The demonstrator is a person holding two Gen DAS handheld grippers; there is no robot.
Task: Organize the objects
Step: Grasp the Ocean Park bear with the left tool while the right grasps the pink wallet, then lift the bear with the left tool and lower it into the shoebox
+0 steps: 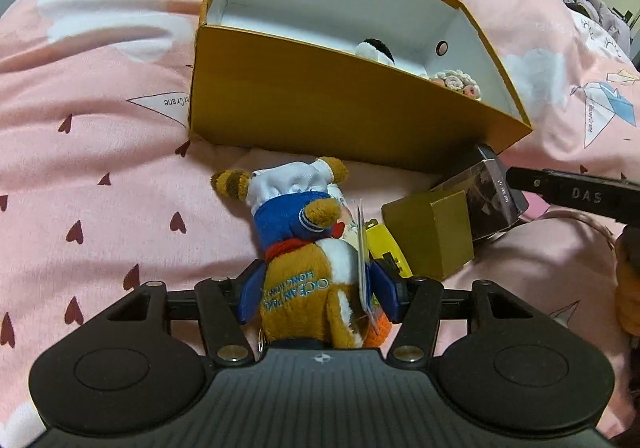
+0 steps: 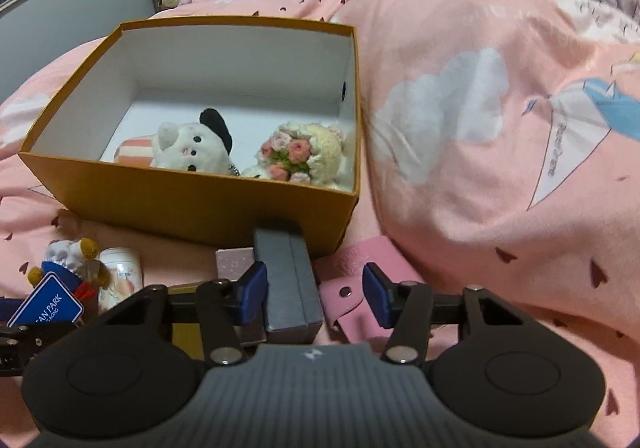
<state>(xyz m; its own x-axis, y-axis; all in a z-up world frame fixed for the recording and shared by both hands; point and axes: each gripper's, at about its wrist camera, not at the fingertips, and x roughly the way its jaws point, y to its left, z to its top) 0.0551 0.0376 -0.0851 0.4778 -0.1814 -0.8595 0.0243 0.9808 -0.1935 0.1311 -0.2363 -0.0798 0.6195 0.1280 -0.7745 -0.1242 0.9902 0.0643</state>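
- Left claw [image 1: 316,288] clenched on the plush bear [image 1: 304,248], blue pads pressed into both flanks of its body, head pointing away toward the near wall of the orange box [image 1: 320,115].
- Right claw [image 2: 315,290] released, pads standing wide; grey case [image 2: 290,284] lying between them, touching the left pad only, with a gap to the right pad.
- Step in hand, by judgement: carrying the bear up over the box wall ahead of the left claw and setting it inside.
- Best done by lifting well clear of the rim before moving forward, since the hanging tag [image 1: 362,268] could catch on the edge.
- Worth aiming for the bare floor of the box on the far left, away from the toys already inside.
- For the right claw: centring on the case before closing, so the pink pouch [image 2: 352,300] under the right pad is not pinched along with it.
- Right wrist view alone shows the box contents plainly: white plush [image 2: 192,147] and crochet bouquet [image 2: 300,155] side by side against the near wall.
- Left wrist view shows only their tops over the rim, yet shows the grip on the bear and the gold box [image 1: 432,232] beside the left claw's right pad.
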